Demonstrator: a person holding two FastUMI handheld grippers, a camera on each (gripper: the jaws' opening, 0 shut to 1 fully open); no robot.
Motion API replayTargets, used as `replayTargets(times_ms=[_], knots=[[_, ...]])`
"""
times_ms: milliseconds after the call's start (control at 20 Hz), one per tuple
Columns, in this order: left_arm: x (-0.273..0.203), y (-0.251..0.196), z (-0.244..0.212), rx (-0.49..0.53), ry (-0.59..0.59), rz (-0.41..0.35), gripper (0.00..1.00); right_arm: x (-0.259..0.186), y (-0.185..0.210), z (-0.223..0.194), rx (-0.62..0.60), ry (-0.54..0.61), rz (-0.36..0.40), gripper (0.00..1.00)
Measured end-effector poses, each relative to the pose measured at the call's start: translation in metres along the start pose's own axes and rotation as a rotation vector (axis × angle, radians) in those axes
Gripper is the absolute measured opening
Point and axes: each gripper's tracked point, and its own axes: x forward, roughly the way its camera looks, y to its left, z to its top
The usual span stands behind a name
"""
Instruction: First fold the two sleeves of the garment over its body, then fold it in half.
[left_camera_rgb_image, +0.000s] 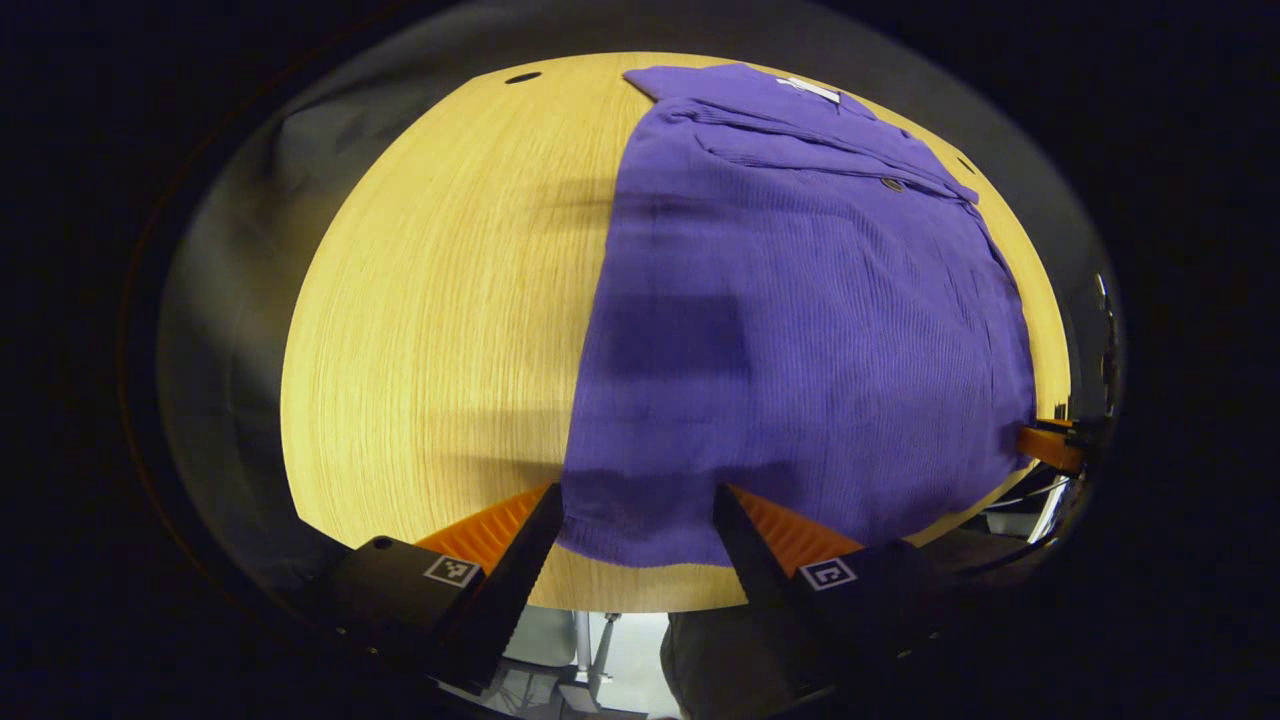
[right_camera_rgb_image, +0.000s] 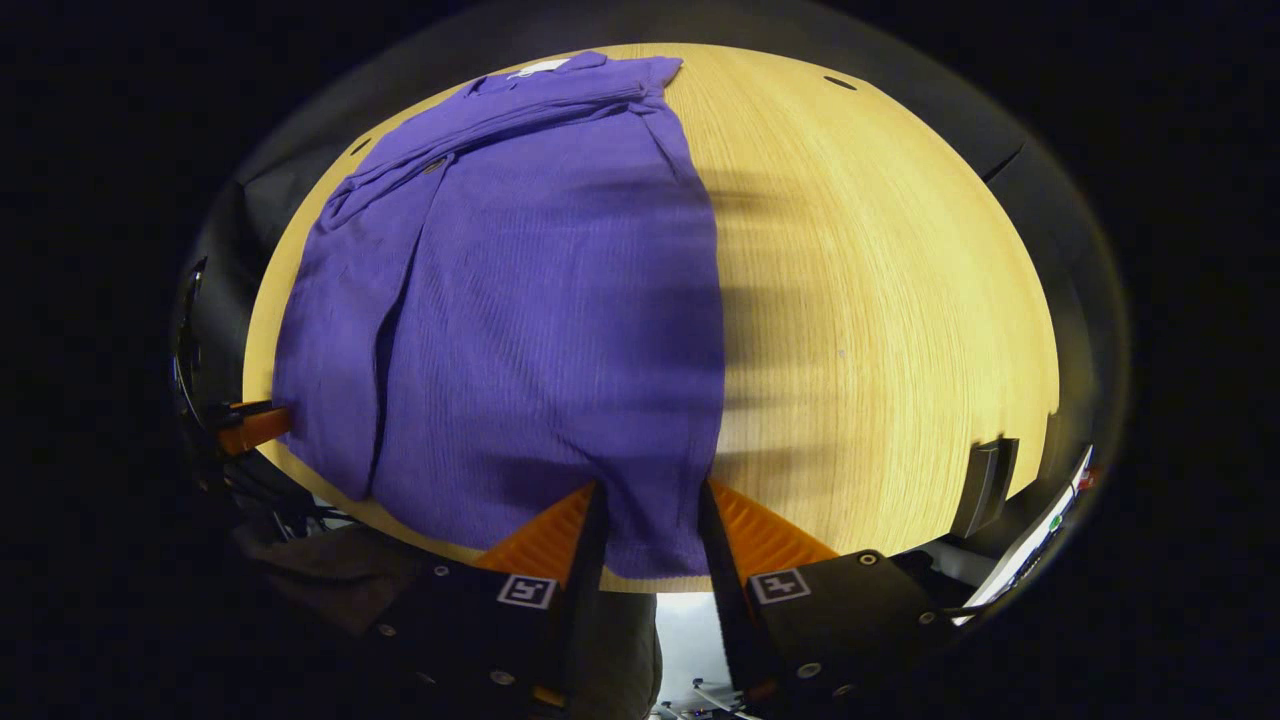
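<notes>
A pale wooden table (left_camera_rgb_image: 430, 330) with fine straight grain carries everything before me. A purple ribbed shirt (left_camera_rgb_image: 800, 340) lies flat on it, its hem reaching the near edge.

Light wooden table (right_camera_rgb_image: 880, 300) with a yellowish, fine-grained top.

A small dark oval hole (left_camera_rgb_image: 522, 77) sits near the table's far edge; a dark curved bracket (right_camera_rgb_image: 985, 487) clings to its near edge, with a slim tilted screen (right_camera_rgb_image: 1040, 545) just beyond.
</notes>
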Motion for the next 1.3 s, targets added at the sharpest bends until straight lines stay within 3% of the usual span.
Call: replayTargets(times_ms=[250,400,600,800,900,950,1000,1100,1300], knots=[[0.001,-0.008,0.005,-0.097,0.073,-0.044,0.21,0.0,0.008,0.002,0.003,-0.018,0.031,0.13],[0.009,-0.027,0.023,-0.08,0.095,-0.057,0.11,0.001,0.014,0.003,0.047,-0.001,0.069,0.05],[-0.017,-0.038,0.02,-0.117,0.1,-0.124,0.11,-0.02,0.017,0.012,0.107,-0.02,0.122,0.03],[-0.053,-0.046,0.048,-0.061,0.043,-0.16,0.11,-0.056,0.023,0.042,0.136,-0.062,0.185,0.02],[-0.068,-0.047,0.068,-0.025,0.005,-0.169,0.11,-0.07,0.023,0.062,0.122,-0.093,0.192,0.02],[-0.071,-0.046,0.079,-0.007,-0.011,-0.16,0.11,-0.073,0.022,0.068,0.102,-0.101,0.193,0.12],[-0.073,-0.043,0.088,0.019,-0.027,-0.144,0.11,-0.07,0.015,0.068,0.091,-0.091,0.159,0.01],[-0.067,-0.05,0.087,0.021,-0.015,-0.159,0.11,-0.056,0.003,0.05,0.083,-0.048,0.102,0.01],[-0.061,-0.046,0.086,0.014,-0.004,-0.148,0.11,-0.025,0.005,0.009,0.105,0.067,0.103,0.11]])
